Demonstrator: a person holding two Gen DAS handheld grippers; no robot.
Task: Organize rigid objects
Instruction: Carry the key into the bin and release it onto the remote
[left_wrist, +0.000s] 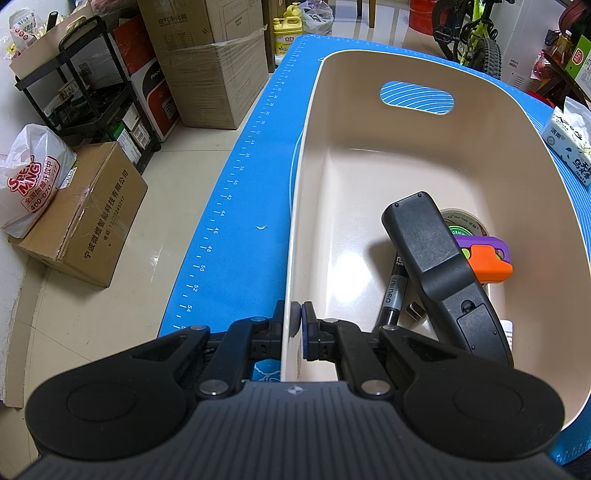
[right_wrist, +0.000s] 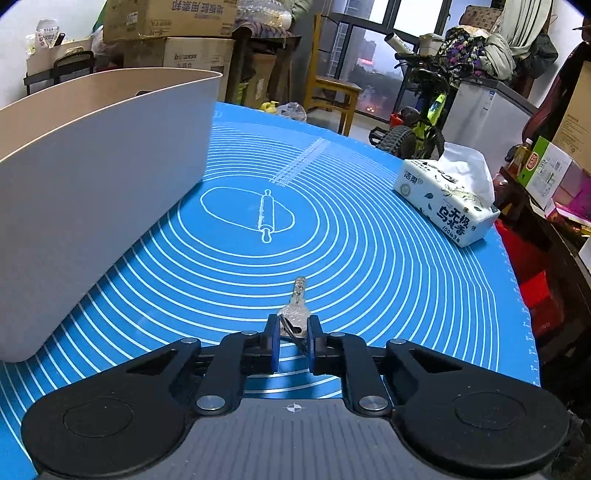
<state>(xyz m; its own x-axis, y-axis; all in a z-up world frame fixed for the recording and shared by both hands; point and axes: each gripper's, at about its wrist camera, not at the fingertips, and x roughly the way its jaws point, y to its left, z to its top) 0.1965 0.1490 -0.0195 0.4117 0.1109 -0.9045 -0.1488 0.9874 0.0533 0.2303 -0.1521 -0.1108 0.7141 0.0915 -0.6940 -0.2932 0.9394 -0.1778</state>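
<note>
A beige plastic bin (left_wrist: 369, 110) stands on the blue mat (left_wrist: 236, 221). My left gripper (left_wrist: 298, 321) is shut on the bin's near left wall, one finger outside, one inside. In the bin lie a black remote (left_wrist: 439, 269), a black marker (left_wrist: 393, 295), a tape roll (left_wrist: 463, 221), an orange and purple toy (left_wrist: 487, 258) and a small metal block (left_wrist: 415, 311). My right gripper (right_wrist: 293, 332) is shut on the head of a silver key (right_wrist: 295, 306), whose blade points away over the mat (right_wrist: 332, 240). The bin's outer wall (right_wrist: 92, 184) is at its left.
A tissue pack (right_wrist: 447, 199) lies at the mat's far right, also in the left wrist view (left_wrist: 570, 147). Cardboard boxes (left_wrist: 85, 214) and a black shelf (left_wrist: 92, 81) stand on the floor left of the table. A bicycle (right_wrist: 417, 125) stands beyond the far edge.
</note>
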